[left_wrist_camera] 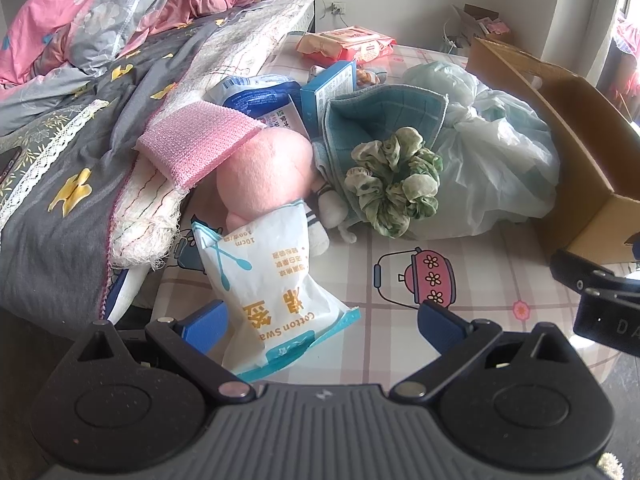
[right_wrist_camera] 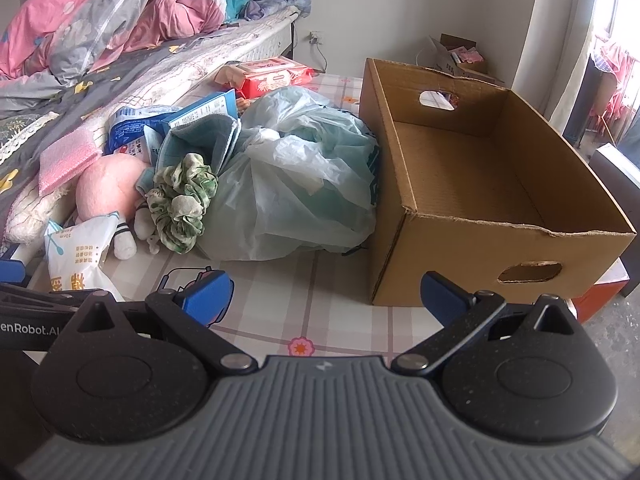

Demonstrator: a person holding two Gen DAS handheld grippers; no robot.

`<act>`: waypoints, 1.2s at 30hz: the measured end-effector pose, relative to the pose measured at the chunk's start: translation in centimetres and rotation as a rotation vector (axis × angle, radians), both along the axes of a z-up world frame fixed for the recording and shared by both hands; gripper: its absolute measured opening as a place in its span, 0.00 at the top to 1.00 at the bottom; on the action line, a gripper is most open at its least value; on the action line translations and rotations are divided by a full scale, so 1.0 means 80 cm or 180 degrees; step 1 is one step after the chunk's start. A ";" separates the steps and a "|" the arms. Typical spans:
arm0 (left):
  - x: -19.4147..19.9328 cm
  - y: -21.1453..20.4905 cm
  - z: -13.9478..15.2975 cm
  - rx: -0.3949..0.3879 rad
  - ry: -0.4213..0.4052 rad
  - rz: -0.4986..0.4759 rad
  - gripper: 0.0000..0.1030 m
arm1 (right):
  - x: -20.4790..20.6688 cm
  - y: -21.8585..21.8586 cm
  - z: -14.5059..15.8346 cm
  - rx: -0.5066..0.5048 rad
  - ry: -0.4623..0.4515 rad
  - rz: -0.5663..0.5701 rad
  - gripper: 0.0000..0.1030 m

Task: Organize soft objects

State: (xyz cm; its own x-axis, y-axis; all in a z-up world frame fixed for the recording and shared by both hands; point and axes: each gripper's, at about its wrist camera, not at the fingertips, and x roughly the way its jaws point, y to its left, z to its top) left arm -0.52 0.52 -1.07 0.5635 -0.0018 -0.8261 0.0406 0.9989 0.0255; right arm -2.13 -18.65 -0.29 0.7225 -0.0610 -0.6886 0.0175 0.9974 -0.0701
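Blue-padded left hand-held gripper (left_wrist_camera: 320, 322) wide open around cotton swab pack (left_wrist_camera: 264, 280); right hand-held gripper (right_wrist_camera: 326, 298) wide open, empty, near cardboard box (right_wrist_camera: 472, 240).

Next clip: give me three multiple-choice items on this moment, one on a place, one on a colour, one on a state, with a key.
1. Where does the scrunchie lie?
A. inside the box
B. against the plastic bag
C. on the quilt

2. What colour is the plush toy?
A. pink
B. yellow
C. black

3. How is the cardboard box?
A. taped shut
B. full of clothes
C. open and empty

Key: 1 B, the right wrist view shows it on the mat touching the bag's left side. 2 A, its rounded body is pink in both views. 3 C, its bare floor shows in the right wrist view.
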 end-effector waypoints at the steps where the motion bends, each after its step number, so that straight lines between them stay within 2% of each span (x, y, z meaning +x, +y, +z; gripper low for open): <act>1: 0.000 0.001 0.000 -0.0001 -0.0002 0.0003 0.01 | 0.000 0.000 0.000 0.0001 0.0005 0.0007 0.01; 36: 0.001 0.003 0.007 -0.0002 -0.0018 0.0017 0.01 | 0.004 0.005 0.000 -0.0014 0.0000 0.0021 0.01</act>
